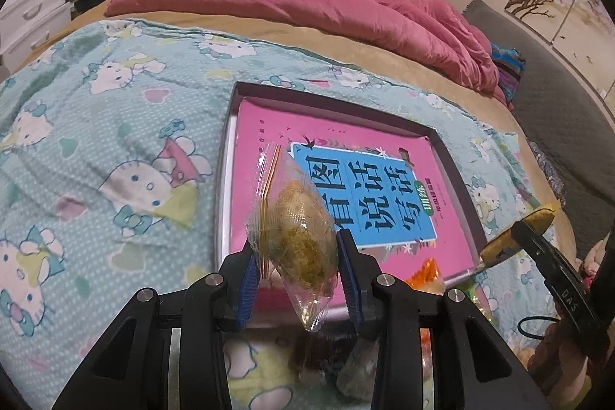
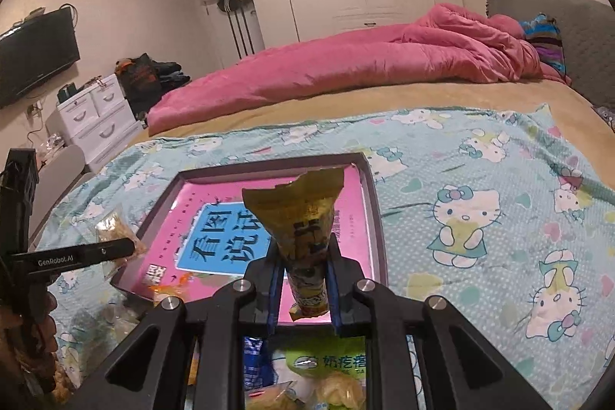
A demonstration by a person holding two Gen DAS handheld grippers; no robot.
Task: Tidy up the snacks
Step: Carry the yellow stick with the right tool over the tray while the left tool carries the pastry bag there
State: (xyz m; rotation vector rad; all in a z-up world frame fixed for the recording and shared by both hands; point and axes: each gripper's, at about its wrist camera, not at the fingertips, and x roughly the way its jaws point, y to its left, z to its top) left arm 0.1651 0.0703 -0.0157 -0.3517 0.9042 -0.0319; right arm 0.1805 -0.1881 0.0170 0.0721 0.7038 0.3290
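item: clear cellophane-wrapped brown cake, clamped in our left gripper. yellow foil snack packet, clamped in our right gripper. shallow dark-rimmed box lies ahead of both jaws; we judge low, side-by-side release best.

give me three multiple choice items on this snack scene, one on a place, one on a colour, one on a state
1. Where does the pink book lie?
A. inside the tray
B. on the pillow
C. on the floor

2. What colour is the wrapper of the snack packet in the right gripper?
A. blue
B. yellow
C. white

3. What is the left gripper doing?
A. hanging open
B. clamping the book
C. shut on the clear cake bag

Key: 1 A, the tray's rim frames the book. 2 B, the wrapper shows yellow. 3 C, both pads press the bag.
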